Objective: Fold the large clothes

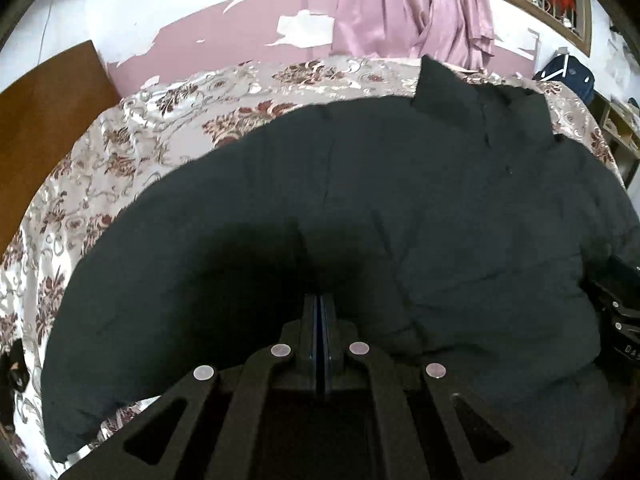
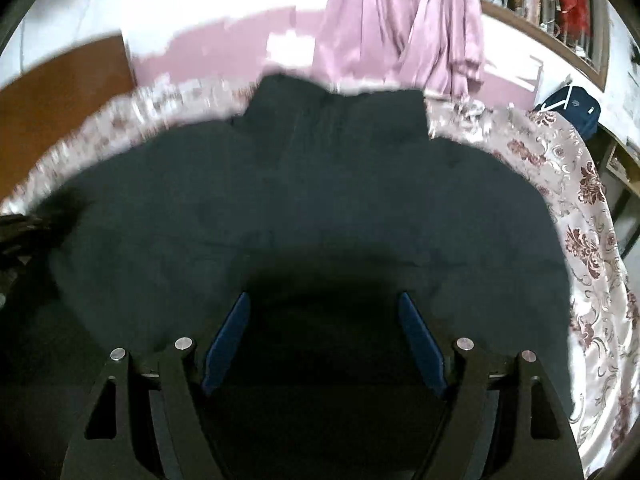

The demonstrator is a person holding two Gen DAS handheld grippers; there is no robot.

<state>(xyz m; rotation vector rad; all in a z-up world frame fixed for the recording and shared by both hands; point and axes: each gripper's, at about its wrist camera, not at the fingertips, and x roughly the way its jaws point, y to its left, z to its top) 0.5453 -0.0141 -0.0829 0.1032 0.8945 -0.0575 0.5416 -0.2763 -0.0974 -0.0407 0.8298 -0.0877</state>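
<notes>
Spread across a floral bedspread [image 1: 168,120], with a pink curtain [image 1: 400,8] hanging behind: a large dark padded jacket [image 1: 360,200], collar [image 2: 340,112] pointing away toward the wall, body filling most of both views. Looks thick and puffy, quilted in soft bulges, so probably light for its bulk but springy and apt to puff back out of a fold; shell fabric likely a bit slick against the shiny bedspread, so liable to slide when dragged. Soft all through, nothing fragile. Best taken at a hem edge or a sleeve end, pinching a full thickness of padding rather than only the outer shell, and lifted at two well-separated points to keep the fold line straight. Left gripper [image 1: 320,304] low over the near edge of the jacket, pads pressed together with no clear cloth between them; whether a thin pinch of fabric sits at the tips cannot be told in the deep shadow. Right gripper [image 2: 324,300] held above the jacket's middle, aimed toward the collar, blue pads [image 2: 228,340] spread wide, nothing between them.
</notes>
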